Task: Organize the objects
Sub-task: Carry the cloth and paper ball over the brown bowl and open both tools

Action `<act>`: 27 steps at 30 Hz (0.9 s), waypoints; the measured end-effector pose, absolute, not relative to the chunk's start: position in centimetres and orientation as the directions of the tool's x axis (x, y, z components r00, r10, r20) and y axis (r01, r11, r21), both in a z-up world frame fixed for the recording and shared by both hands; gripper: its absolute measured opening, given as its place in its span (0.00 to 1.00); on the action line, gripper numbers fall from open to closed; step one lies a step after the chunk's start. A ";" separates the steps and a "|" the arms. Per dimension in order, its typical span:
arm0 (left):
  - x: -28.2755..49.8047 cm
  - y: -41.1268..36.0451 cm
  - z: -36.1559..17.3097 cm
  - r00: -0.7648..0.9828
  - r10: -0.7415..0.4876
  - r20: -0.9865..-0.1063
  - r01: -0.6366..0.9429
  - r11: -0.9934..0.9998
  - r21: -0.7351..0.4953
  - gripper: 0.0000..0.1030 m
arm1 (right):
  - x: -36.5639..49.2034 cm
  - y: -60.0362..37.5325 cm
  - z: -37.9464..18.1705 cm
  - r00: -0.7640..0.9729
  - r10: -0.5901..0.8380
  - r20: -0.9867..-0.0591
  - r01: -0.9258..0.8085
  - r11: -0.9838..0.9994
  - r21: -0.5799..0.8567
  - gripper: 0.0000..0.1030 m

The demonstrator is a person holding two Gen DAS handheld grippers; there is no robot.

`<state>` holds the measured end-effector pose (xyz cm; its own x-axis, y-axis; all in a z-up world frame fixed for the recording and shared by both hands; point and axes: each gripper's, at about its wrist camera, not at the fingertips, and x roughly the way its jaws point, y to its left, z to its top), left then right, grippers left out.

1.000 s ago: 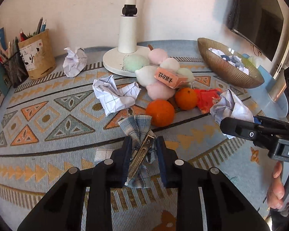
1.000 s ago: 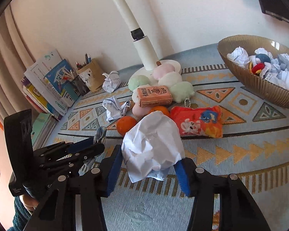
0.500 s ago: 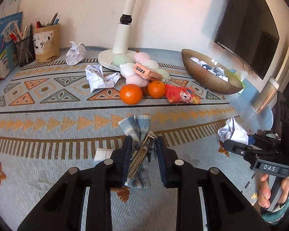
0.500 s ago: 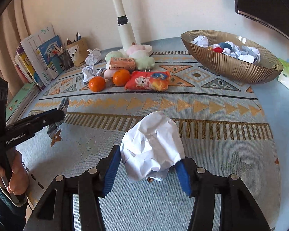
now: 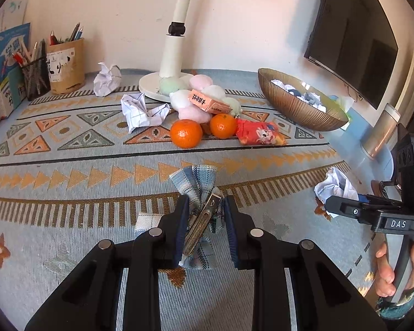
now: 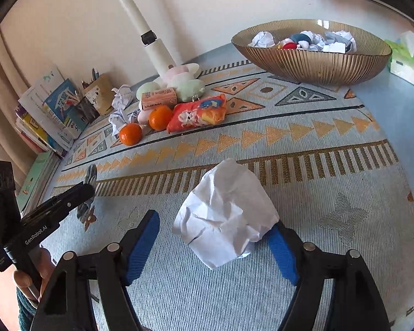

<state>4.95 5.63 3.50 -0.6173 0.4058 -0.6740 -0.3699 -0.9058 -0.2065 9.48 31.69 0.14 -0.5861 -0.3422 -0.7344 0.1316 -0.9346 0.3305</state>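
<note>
Between left gripper (image 5: 204, 229) pads: plaid bow clip (image 5: 200, 220) clamped, long axis pointing forward-right. Right gripper (image 6: 215, 245) jaws just widened, left pad clear of paper ball (image 6: 225, 215).

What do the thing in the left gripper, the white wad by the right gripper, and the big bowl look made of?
Hair clip: woven plaid fabric bow, matte and pleated, on a shiny bar, likely metal.
White wad: crumpled paper, matte, with sharp creases and faint printed lines.
Bowl: amber, ribbed, glossy wall with highlights on the rim; tinted glass or plastic, can't tell which.
</note>
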 end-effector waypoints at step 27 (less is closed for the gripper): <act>-5.2 27.5 14.1 -0.607 0.579 -0.544 -0.675 -0.737 -0.031 0.23 | 0.0 45.3 14.4 -0.884 0.049 -0.465 -0.190 -0.946 0.263 0.51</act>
<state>-5.19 27.47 14.11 -0.6071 0.5790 -0.5442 -0.6750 -0.7372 -0.0314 0.02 45.32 14.42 -0.8840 0.0485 -0.4650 -0.1904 -0.9458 0.2632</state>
